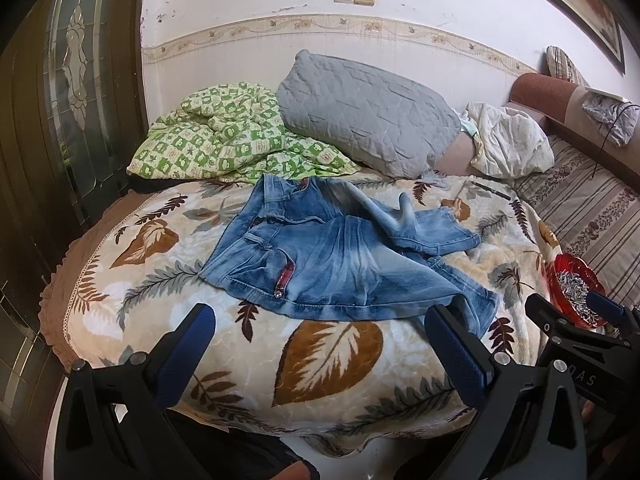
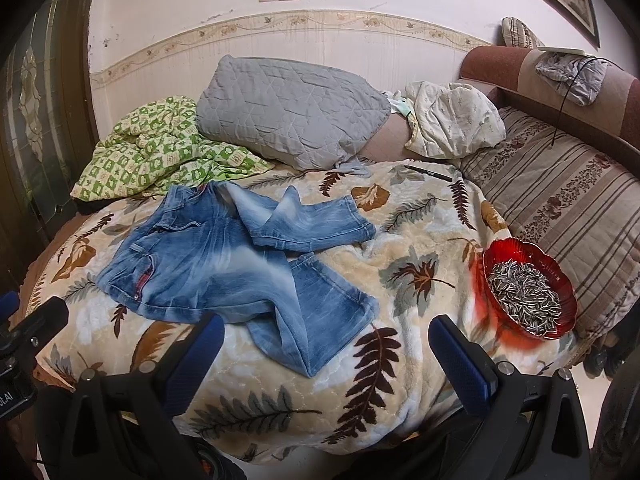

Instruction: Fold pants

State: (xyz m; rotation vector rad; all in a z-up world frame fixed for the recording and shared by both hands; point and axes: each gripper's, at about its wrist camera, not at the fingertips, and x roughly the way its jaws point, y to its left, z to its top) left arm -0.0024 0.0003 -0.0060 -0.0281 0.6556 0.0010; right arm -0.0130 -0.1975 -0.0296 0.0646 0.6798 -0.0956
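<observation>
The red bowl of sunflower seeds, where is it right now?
The red bowl sits on the leaf-print blanket at the bed's right edge, right of the jeans and beside the striped cushion.

Left claw [image 1: 320,320] and right claw [image 2: 326,332]: black triangular plastic frames, silver pivot screws, textured blue finger pads [image 1: 182,354]; white lettering on housing.

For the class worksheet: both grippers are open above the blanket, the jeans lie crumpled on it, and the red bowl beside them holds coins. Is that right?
One detail is wrong: the red bowl holds sunflower seeds, not coins, as the right wrist view shows. The rest stands: left gripper and right gripper open, jeans crumpled on the blanket.
</observation>
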